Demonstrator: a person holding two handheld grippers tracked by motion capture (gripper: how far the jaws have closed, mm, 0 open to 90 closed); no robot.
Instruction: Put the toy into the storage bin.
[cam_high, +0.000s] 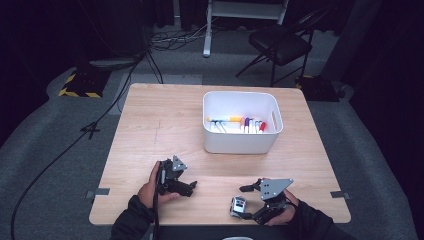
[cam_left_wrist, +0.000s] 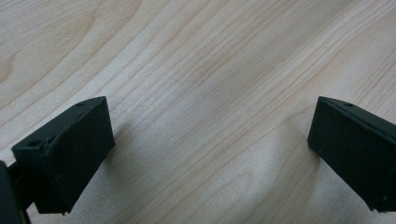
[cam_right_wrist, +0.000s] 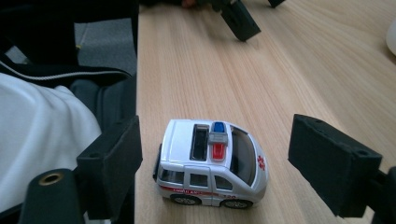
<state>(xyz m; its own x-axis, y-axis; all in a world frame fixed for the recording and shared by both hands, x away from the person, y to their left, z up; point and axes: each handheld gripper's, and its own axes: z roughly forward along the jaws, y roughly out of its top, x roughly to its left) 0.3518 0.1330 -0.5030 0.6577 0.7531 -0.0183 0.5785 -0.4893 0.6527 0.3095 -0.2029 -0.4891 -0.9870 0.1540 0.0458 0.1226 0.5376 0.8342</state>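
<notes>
1. Your right gripper (cam_right_wrist: 212, 154) stands wide apart around the toy ambulance (cam_right_wrist: 211, 163), pads clear; the toy sits upright at the table's (cam_high: 150, 130) near edge.
2. Step, as I judge it: the approach for a pick. Next: centre, then close squarely on the sides.
3. Your left gripper (cam_left_wrist: 210, 149) rests wide, holding nothing, over bare wood.
4. Farther back: the white bin (cam_high: 240, 142) holding markers (cam_high: 237, 124), a likely destination.

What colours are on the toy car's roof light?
Blue and red on the toy car, white-bodied with a red side stripe; clearest in the right gripper view.
</notes>
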